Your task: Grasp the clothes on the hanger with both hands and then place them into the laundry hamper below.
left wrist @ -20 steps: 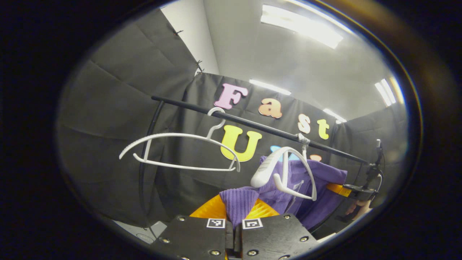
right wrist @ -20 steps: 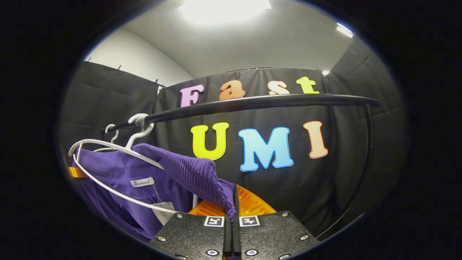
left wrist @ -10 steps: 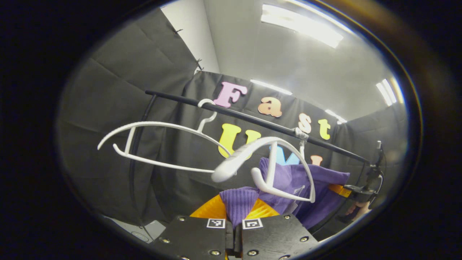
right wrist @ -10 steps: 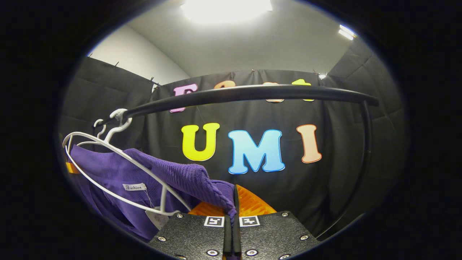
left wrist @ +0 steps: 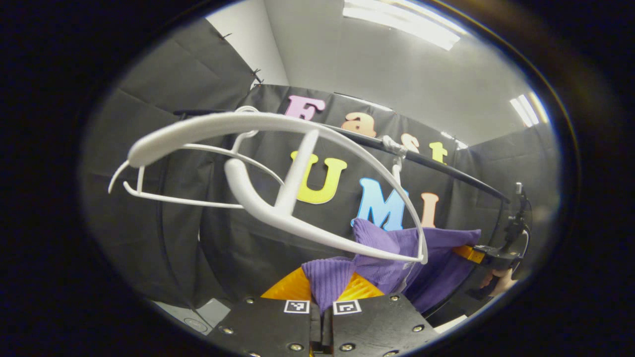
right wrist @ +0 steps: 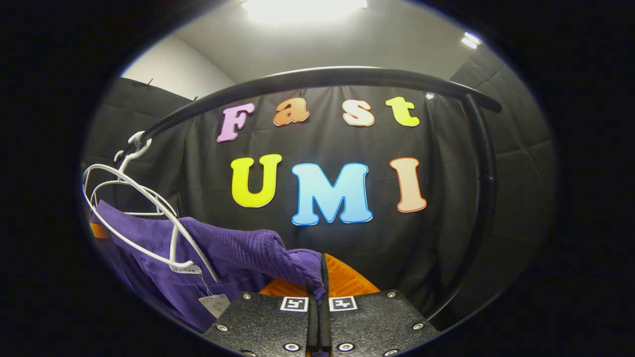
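1. The left gripper [left wrist: 322, 297] is pressed together on a fold of the purple garment [left wrist: 397, 253]; the cloth comes up between its orange fingers [left wrist: 287, 287].
2. The right gripper [right wrist: 321, 290] is also pinching the garment [right wrist: 233, 248], at its other end.
3. In the left gripper view the garment stretches from the near gripper across to the far right gripper [left wrist: 488, 255], held by a hand [left wrist: 498, 280]. Its long axis runs roughly level, along the black rail [left wrist: 446, 171].
4. The garment hangs below the white hanger [left wrist: 297, 198], which is hooked on the rail and tilted.
5. A second white hanger [left wrist: 163, 193] hangs behind it.
6. In the right gripper view, the white hanger [right wrist: 144, 218] still crosses over the cloth, whose tag [right wrist: 214, 305] hangs down.
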The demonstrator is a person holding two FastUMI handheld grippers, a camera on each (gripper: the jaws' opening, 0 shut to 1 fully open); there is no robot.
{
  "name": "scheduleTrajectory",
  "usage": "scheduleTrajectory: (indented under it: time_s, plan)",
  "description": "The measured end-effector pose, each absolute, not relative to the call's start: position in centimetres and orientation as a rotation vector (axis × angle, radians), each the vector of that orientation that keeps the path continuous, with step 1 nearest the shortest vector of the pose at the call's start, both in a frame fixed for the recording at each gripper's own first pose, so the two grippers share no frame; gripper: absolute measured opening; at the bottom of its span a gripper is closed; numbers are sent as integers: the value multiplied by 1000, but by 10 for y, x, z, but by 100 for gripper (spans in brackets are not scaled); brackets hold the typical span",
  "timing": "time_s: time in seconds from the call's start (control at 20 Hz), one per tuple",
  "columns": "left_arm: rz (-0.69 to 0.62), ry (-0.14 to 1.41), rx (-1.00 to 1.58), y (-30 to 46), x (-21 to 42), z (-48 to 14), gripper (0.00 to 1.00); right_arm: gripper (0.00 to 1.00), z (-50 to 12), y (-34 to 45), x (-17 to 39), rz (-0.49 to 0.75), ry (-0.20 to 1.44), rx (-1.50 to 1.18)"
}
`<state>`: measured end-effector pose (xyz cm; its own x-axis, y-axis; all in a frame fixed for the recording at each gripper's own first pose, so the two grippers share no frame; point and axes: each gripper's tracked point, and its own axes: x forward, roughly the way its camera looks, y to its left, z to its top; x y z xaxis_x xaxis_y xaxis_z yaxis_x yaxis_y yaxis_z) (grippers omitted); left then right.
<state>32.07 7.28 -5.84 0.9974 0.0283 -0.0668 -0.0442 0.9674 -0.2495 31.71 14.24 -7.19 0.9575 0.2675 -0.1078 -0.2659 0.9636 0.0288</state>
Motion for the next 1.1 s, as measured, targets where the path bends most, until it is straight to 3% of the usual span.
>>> scheduleTrajectory:
  time_s: [0.6,1.1]
  plan:
    - [0,205,-260,6,308,-110,2,1,-112,91,288,245,212,16]
    - [-148,202,-260,12,235,-114,0,1,-90,96,170,153,223,48]
